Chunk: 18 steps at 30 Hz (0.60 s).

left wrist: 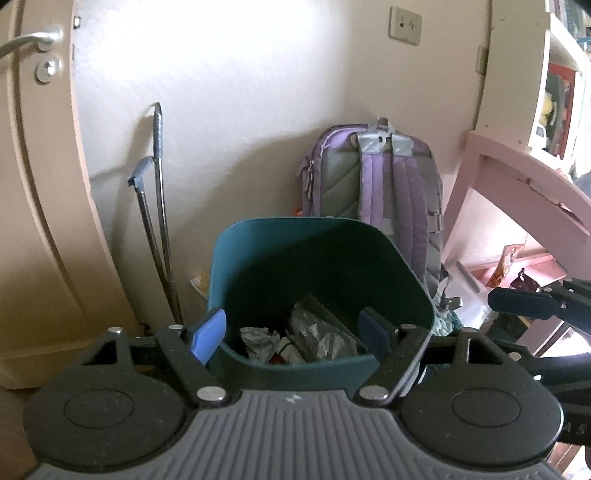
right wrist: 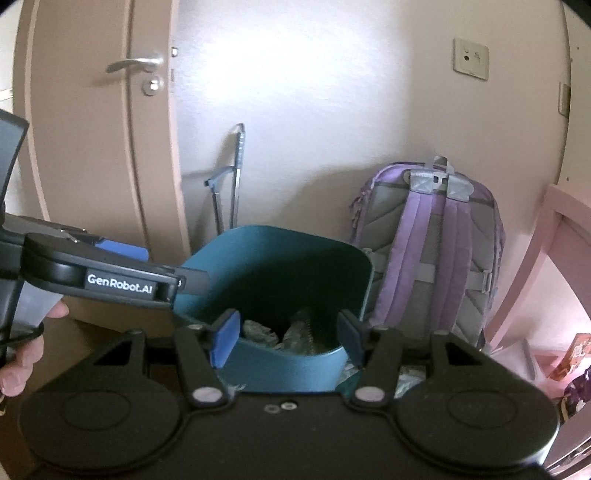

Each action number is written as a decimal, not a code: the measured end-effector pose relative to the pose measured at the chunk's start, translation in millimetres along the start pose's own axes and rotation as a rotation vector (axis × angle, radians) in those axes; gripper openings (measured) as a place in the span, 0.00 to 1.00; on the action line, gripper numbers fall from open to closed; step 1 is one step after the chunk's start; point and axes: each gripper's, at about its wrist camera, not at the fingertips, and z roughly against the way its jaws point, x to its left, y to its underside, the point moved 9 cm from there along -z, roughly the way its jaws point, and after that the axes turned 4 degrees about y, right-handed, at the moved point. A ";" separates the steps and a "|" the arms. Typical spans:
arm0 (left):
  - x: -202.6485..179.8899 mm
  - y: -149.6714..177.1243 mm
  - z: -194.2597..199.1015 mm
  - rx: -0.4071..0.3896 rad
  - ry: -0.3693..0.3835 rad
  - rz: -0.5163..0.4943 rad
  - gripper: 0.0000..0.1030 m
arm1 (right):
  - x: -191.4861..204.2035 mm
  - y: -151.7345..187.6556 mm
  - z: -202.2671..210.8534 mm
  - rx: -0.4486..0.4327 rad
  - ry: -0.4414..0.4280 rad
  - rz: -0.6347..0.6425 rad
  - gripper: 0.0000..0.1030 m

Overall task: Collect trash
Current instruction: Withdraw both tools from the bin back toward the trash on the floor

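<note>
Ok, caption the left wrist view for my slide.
Open left gripper above a teal plastic bin of crumpled paper trash, lilac backpack behind.

1. A lilac and grey backpack (left wrist: 373,177) stands upright against the wall, straps facing out
2. A beige door (right wrist: 96,140) is at the left, with a silver handle (right wrist: 135,64) and a round lock (right wrist: 152,85) just below it
3. A metal stick with a blue-grey grip (left wrist: 157,206) leans in the corner between door and wall
4. A wall socket (left wrist: 405,25) sits high above the backpack
5. A pink table (left wrist: 524,184) is at the right, with a shelf of books (left wrist: 561,107) above it
</note>
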 end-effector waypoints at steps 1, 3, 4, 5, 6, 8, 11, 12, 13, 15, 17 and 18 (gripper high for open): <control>0.7 3.3 7.7 -0.005 0.000 -0.005 0.77 | 2.9 2.2 3.6 0.001 -0.006 0.001 0.56; 3.0 9.6 19.2 -0.013 -0.002 -0.013 0.77 | 10.1 8.5 9.8 0.007 -0.024 0.005 0.56; 4.6 14.3 24.7 -0.015 0.001 -0.018 0.77 | 13.4 11.9 12.0 0.011 -0.036 0.008 0.56; 5.8 18.4 28.7 -0.016 0.003 -0.026 0.77 | 17.6 16.5 13.9 0.016 -0.048 0.010 0.56; 8.1 23.7 32.7 -0.019 -0.001 -0.036 0.77 | 21.8 21.6 15.4 0.022 -0.059 0.012 0.56; 12.4 35.3 38.5 -0.020 -0.007 -0.045 0.79 | 29.1 32.9 16.4 0.036 -0.082 0.017 0.56; 19.8 57.9 43.4 -0.002 -0.007 -0.058 0.79 | 38.9 53.5 12.0 0.071 -0.117 0.015 0.56; 23.0 66.9 44.1 0.007 -0.002 -0.059 0.79 | 42.0 61.2 9.7 0.083 -0.128 0.015 0.56; 26.0 75.6 44.5 0.014 0.008 -0.057 0.79 | 44.8 70.0 6.9 0.098 -0.134 0.018 0.56; 33.4 95.0 44.2 0.028 0.027 -0.051 0.81 | 50.1 88.6 -1.1 0.131 -0.137 0.025 0.57; 43.6 116.0 40.5 0.046 0.032 -0.043 0.89 | 54.0 109.0 -10.7 0.170 -0.148 0.021 0.57; 49.7 126.2 37.9 0.051 0.030 -0.038 0.93 | 56.3 121.2 -17.2 0.192 -0.152 0.021 0.57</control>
